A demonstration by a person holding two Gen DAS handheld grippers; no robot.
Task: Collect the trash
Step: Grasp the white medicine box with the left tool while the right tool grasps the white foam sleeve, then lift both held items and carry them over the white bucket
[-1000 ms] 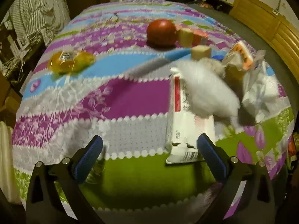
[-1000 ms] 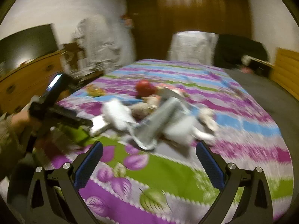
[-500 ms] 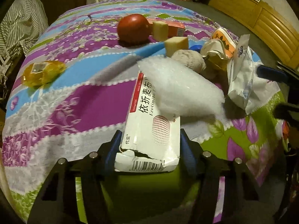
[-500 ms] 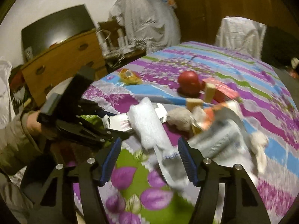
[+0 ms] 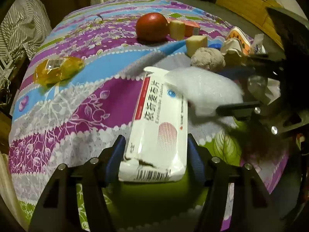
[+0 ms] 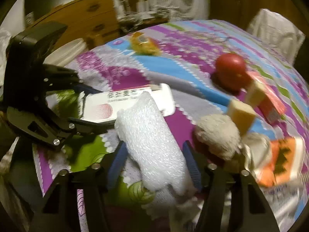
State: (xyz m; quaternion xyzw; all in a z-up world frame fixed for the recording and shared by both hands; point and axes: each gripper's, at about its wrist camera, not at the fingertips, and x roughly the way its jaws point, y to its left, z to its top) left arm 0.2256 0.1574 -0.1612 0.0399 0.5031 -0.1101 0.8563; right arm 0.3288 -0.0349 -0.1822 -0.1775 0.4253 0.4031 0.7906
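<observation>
My left gripper (image 5: 155, 154) is shut on a white medicine box (image 5: 160, 127) with red print, gripping its near torn end; the box also shows in the right wrist view (image 6: 123, 104). My right gripper (image 6: 154, 164) is shut on a roll of white bubble wrap (image 6: 154, 145), which lies partly over the box's far end (image 5: 202, 89). The left gripper shows at the left of the right wrist view (image 6: 38, 96); the right gripper shows at the right of the left wrist view (image 5: 270, 96).
On the purple, blue and green patterned cloth (image 5: 87, 106) lie a yellow wrapper (image 5: 58, 69), a red tomato (image 5: 151, 27), cheese-like blocks (image 5: 197, 42), a grey ball (image 5: 208, 59), an orange carton (image 6: 283, 160) and crumpled packets (image 5: 264, 87). A wooden dresser (image 6: 77, 19) stands behind.
Both grippers went from wide open to shut: the left closed on the medicine box, the right swung left and closed on the bubble wrap.
</observation>
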